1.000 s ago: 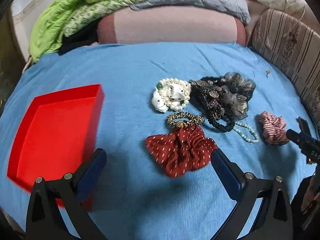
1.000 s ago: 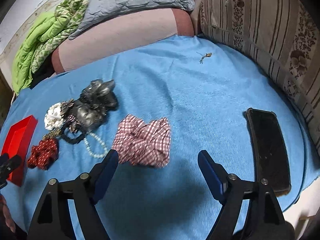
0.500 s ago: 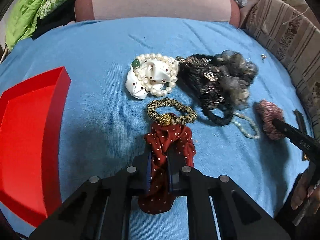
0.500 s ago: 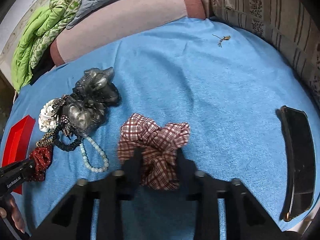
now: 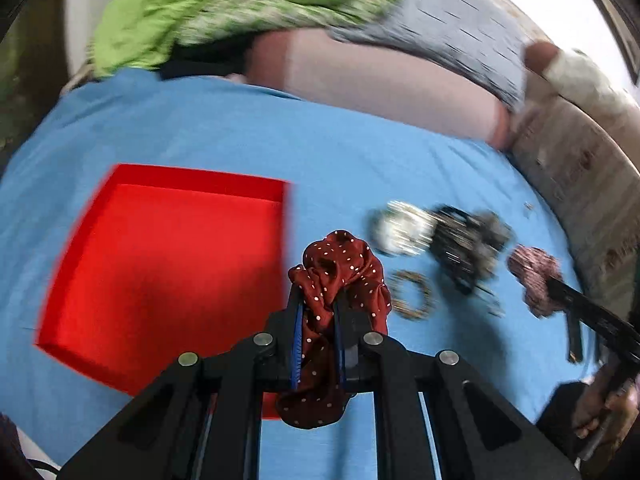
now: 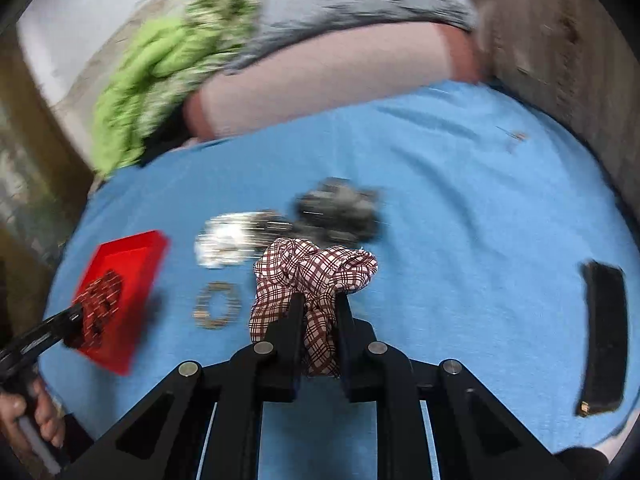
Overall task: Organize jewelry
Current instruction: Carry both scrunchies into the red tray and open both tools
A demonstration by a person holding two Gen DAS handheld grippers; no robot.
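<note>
My left gripper (image 5: 317, 300) is shut on a dark red polka-dot scrunchie (image 5: 340, 268) and holds it lifted beside the right edge of the red tray (image 5: 160, 256). My right gripper (image 6: 318, 300) is shut on a red-and-white plaid scrunchie (image 6: 316, 268), lifted above the blue bedspread. In the right wrist view the left gripper (image 6: 80, 322) holds the red scrunchie (image 6: 100, 296) over the red tray (image 6: 136, 256). On the bed lie a leopard-print hair tie (image 5: 412, 296), a white pearl scrunchie (image 5: 404, 228) and a dark pile of scrunchies (image 5: 468, 240).
A black phone (image 6: 604, 336) lies at the bed's right edge. Pillows and a green blanket (image 5: 224, 8) are stacked at the back. A striped cushion (image 5: 592, 184) borders the right side. The views are motion-blurred.
Both grippers have lifted their scrunchies off the bed. The left one has swung left toward the red tray; the right one has moved left too.
</note>
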